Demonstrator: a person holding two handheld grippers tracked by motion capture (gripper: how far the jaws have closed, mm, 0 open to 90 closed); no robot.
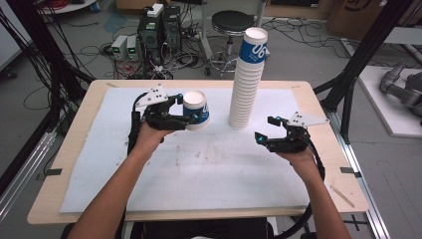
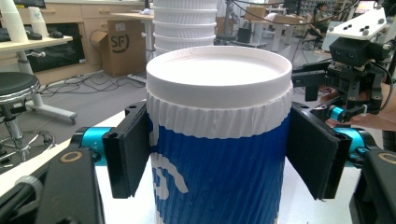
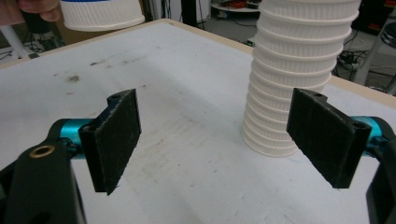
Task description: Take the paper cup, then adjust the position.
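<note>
A blue-and-white paper cup [image 1: 195, 110] hangs a little above the table at the left, its closed white end up. My left gripper [image 1: 187, 109] is shut on it, and both pads press the cup's [image 2: 219, 154] sides in the left gripper view. A tall stack of the same cups [image 1: 247, 84] stands upside down at the middle back of the table. To the right of the stack my right gripper [image 1: 266, 128] is open, with nothing between its jaws. In the right gripper view the stack [image 3: 294, 70] rises just beyond the right pad, and the held cup [image 3: 100, 14] shows at the top left.
A white sheet [image 1: 209, 169] covers most of the wooden table [image 1: 79, 149]. Black frame posts [image 1: 368, 45] rise at both sides. Behind the table a stool [image 1: 230, 25], computer boxes [image 1: 159, 30] and cables sit on the floor.
</note>
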